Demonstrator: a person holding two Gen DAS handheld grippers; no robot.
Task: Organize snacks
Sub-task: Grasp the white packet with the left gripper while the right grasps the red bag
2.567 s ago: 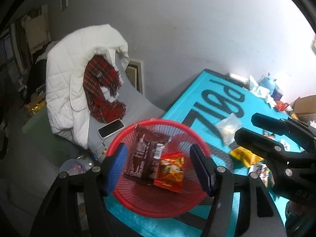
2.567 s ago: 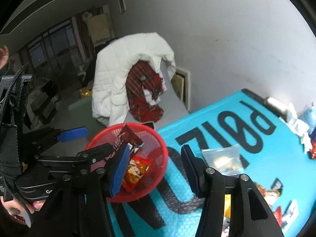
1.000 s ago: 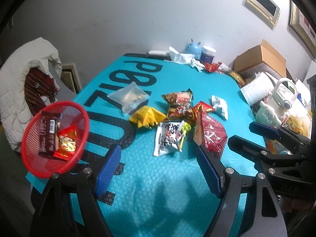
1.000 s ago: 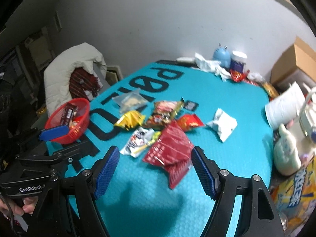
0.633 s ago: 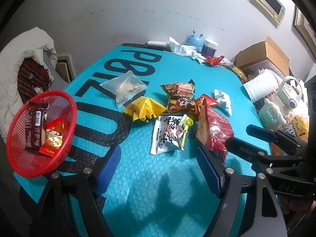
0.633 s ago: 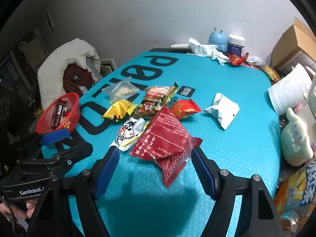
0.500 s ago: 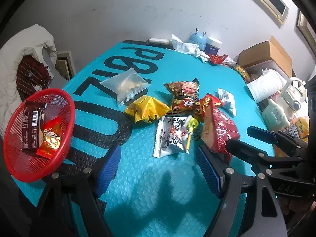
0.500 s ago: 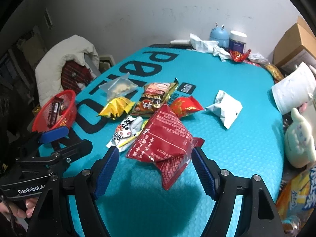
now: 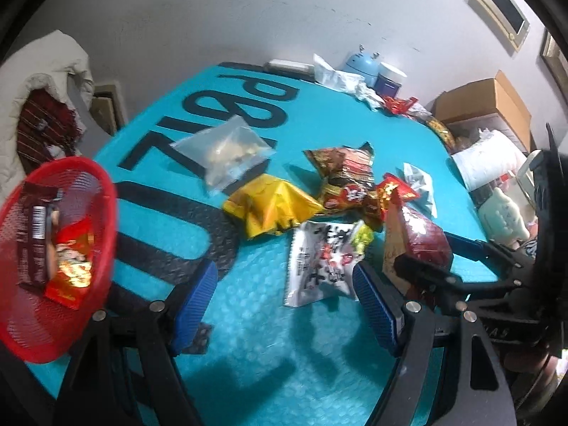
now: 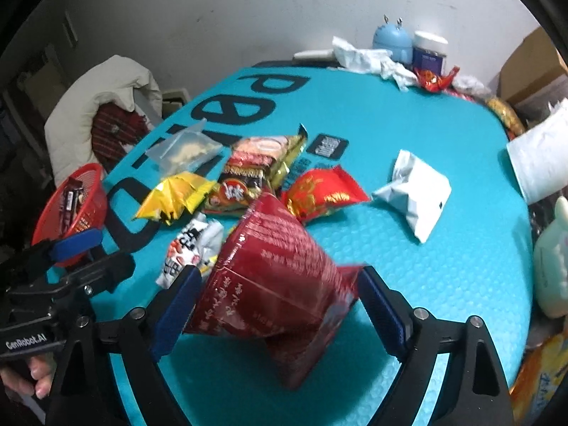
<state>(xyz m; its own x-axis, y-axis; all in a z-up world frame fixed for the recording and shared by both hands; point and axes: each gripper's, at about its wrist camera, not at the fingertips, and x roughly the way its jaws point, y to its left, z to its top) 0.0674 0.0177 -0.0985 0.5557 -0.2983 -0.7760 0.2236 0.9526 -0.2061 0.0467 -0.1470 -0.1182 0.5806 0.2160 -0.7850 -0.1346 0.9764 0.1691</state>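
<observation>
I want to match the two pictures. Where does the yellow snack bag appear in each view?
Left wrist view: the yellow snack bag lies near the middle of the picture, just below the clear bag.
Right wrist view: the yellow snack bag lies left of the middle, again just below the clear bag.
Shared landmark: the red basket, at the left edge in both views.

Crumpled snack packets [image 10: 248, 177] lie clustered on the teal mat; 2 fill the red basket [image 9: 103, 213].
</observation>
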